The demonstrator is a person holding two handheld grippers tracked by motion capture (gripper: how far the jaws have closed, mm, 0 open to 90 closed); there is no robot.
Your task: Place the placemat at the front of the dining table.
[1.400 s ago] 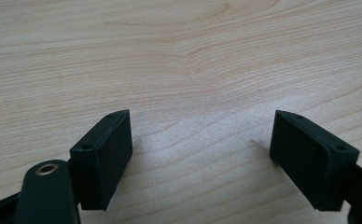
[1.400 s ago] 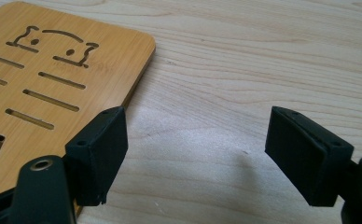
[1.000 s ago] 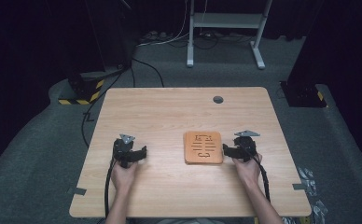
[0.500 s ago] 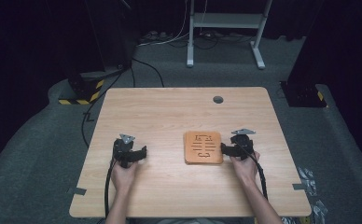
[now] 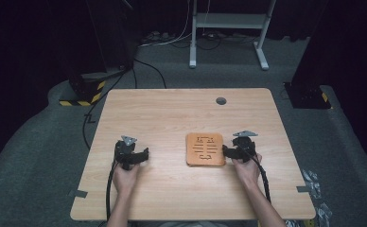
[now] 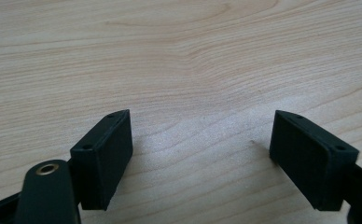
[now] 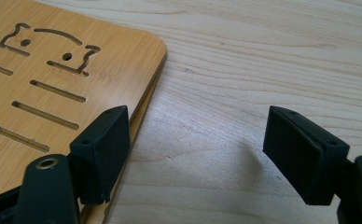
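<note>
Wooden slotted board (image 5: 205, 149), a rounded square of orange-brown bamboo-like material, lies flat on the pale wood-grain table (image 5: 172, 118) and serves as the landmark. High view: the board sits toward the person's edge of the table, right of centre; a small round grey grommet (image 5: 221, 100) is set in the tabletop well beyond the board, near the far edge. The right gripper (image 5: 229, 152) rests just beside the board's right edge, held by the right hand (image 5: 246, 165), its jaws pointing toward the board. The left gripper (image 5: 144, 155) rests well apart from the board on its left side, held by the left hand (image 5: 125, 174), its jaws also pointing toward the board. A black cable (image 5: 109, 184) trails from the left gripper back toward the person.

Right gripper view: the right gripper (image 7: 195, 149) has its jaws spread wide with nothing between them but bare table; one jaw stands over the board's edge near a rounded corner, the other over the table beside the board. Whether the near jaw touches the board cannot be told. The board (image 7: 53, 79) shows parallel cut slots and a curved cut-out figure.

Left gripper view: the left gripper (image 6: 200, 149) has its jaws spread wide over bare tabletop, holding nothing.
</note>
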